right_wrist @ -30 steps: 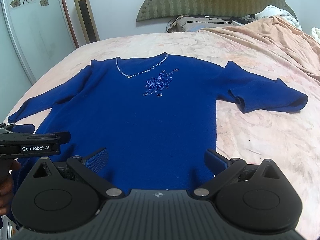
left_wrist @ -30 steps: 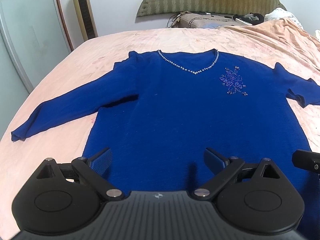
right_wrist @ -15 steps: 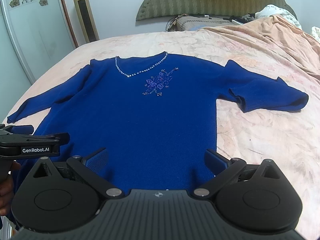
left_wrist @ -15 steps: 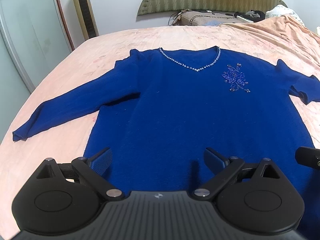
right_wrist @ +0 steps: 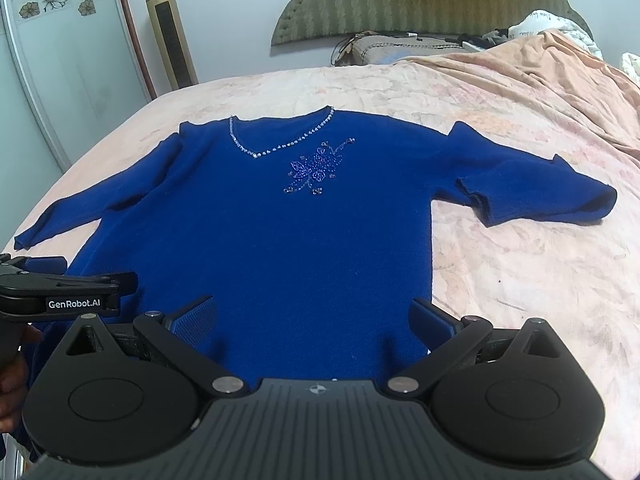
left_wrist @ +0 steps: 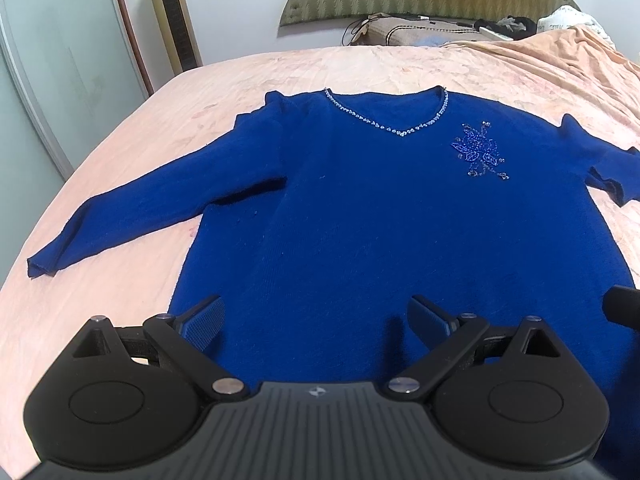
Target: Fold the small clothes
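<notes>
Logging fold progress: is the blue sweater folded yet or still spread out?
Mostly spread: the blue sweater lies flat on the bed, front up, one sleeve stretched out. The other sleeve looks doubled back on itself.

Black left gripper (left_wrist: 316,320), blue ribbed pads (left_wrist: 202,322), silver screws

- home bedroom, not a lab or shop
- wide bed (left_wrist: 360,68) with a wrinkled peach floral sheet fills most of both views
- padded olive-green headboard (right_wrist: 424,0) against a plain white wall at the far edge of the bed
- brown pillow (left_wrist: 416,32) with cables and small dark items lying on it, at the head of the bed
- peach blanket (right_wrist: 540,76) bunched at the far right corner, white bedding (right_wrist: 560,24) behind it
- gold tower fan or air conditioner (right_wrist: 168,28) standing past the far left corner
- frosted glass door (left_wrist: 52,60) with flower decals on the left
</notes>
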`<act>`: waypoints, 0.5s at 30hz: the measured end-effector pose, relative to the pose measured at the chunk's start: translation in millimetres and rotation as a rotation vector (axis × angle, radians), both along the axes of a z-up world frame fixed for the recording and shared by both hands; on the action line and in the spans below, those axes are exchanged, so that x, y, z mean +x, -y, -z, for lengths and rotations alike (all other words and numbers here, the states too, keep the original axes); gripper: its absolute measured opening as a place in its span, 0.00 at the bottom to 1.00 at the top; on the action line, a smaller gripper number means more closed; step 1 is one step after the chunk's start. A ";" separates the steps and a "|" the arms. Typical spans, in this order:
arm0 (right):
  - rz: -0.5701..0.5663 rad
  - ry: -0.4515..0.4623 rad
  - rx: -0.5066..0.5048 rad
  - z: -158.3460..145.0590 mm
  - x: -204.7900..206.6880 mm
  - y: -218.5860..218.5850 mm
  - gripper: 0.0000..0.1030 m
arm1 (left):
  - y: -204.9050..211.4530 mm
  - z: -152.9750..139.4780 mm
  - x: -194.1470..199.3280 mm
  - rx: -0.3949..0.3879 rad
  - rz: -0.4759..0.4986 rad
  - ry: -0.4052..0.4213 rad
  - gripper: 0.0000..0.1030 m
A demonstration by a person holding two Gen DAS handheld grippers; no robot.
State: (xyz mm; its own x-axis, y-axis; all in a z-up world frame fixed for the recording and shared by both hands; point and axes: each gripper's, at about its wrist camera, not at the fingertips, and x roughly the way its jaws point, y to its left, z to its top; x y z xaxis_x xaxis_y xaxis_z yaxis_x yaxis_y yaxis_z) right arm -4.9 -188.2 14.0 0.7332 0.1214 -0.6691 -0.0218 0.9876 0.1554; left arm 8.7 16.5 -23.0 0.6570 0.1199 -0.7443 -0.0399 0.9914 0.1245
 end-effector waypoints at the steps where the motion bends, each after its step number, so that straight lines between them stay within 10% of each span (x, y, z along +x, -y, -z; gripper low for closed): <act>1: -0.001 0.005 -0.002 -0.2 -0.6 -0.2 1.00 | -0.1 0.0 0.0 0.000 0.000 0.000 0.96; 15: -0.082 0.084 -0.044 -4.9 -5.4 -6.8 1.00 | -0.8 5.9 3.3 0.003 -0.006 -0.017 0.96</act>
State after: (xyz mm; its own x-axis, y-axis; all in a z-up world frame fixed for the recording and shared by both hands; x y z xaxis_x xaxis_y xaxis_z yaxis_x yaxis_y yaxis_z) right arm -10.3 -181.4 18.9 0.7754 0.1556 -0.6119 -0.1142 0.9877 0.1065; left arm 12.1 17.2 -29.0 0.6434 0.1259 -0.7551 -0.0438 0.9908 0.1279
